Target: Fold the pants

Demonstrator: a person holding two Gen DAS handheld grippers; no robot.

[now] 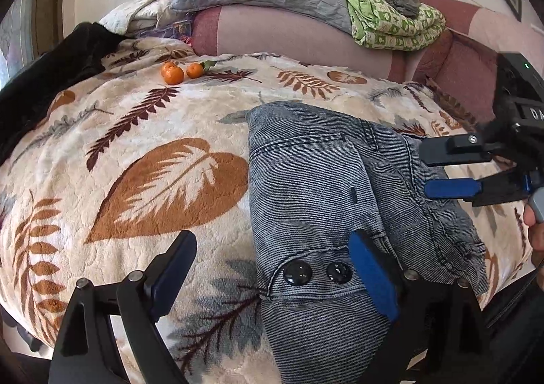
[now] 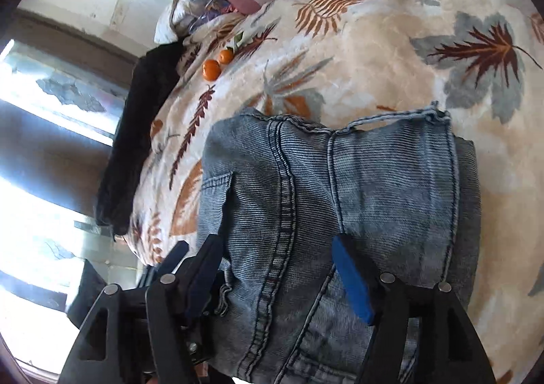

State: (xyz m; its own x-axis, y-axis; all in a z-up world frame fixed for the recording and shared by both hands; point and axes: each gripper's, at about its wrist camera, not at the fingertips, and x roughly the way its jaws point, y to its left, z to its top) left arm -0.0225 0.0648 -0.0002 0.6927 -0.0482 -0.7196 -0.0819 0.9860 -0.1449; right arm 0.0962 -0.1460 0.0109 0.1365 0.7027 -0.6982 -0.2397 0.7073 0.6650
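left wrist view: both my tongs, left [image 1: 272,268] and right [image 1: 425,168], gape empty over the pants [image 1: 323,180]; a shallow bite could undo the fold.

A bed covered by a cream leaf-print blanket [image 1: 142,132] carries everything. On it lie folded grey-blue jeans [image 1: 312,180], three small oranges [image 1: 175,72], and a black cloth [image 1: 51,78] along one edge.
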